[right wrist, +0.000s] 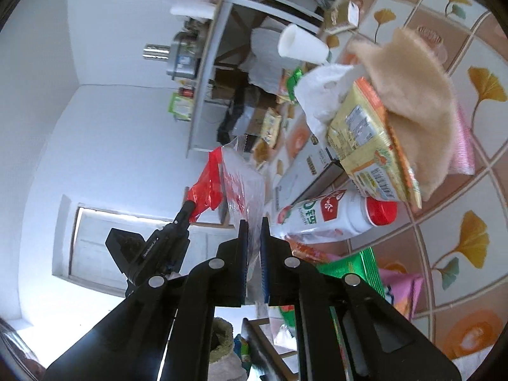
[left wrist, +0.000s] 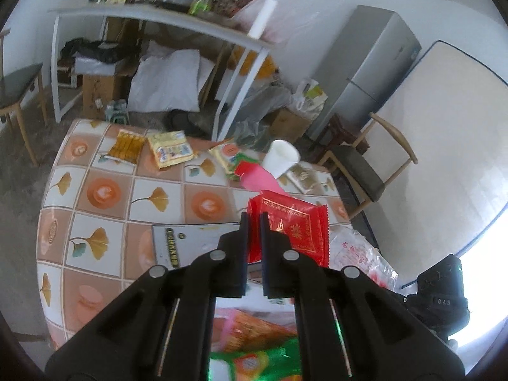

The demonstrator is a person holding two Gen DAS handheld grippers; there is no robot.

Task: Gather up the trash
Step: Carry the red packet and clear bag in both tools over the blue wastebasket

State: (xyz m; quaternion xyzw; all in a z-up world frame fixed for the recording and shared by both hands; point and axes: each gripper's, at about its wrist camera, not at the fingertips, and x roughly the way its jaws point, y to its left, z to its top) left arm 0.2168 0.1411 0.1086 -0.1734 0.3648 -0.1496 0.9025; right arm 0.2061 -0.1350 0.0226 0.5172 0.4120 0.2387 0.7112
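My left gripper (left wrist: pixel 254 217) is shut on the edge of a red wrapper with gold print (left wrist: pixel 295 225), held above the tiled tablecloth (left wrist: pixel 104 190). In the right wrist view that left gripper (right wrist: pixel 190 205) pinches the red wrapper (right wrist: pixel 204 190) beside a clear plastic bag with red print (right wrist: pixel 244 174). My right gripper (right wrist: pixel 254 222) is shut on that bag's edge. The bag (left wrist: pixel 358 250) and the right gripper's body (left wrist: pixel 441 289) show at the lower right of the left wrist view. Loose on the table are a white paper cup (left wrist: pixel 281 158), yellow snack packets (left wrist: pixel 170 149) and a green packet (left wrist: pixel 254 362).
A red-capped milk bottle (right wrist: pixel 333 216), yellow carton (right wrist: pixel 365 146), beige cloth (right wrist: pixel 419 101) and white tissue (right wrist: pixel 320 92) lie on the table. A grey box (left wrist: pixel 187 241) sits near my left fingers. Beyond stand a white shelf table (left wrist: pixel 158 16), a fridge (left wrist: pixel 365 70) and a chair (left wrist: pixel 365 165).
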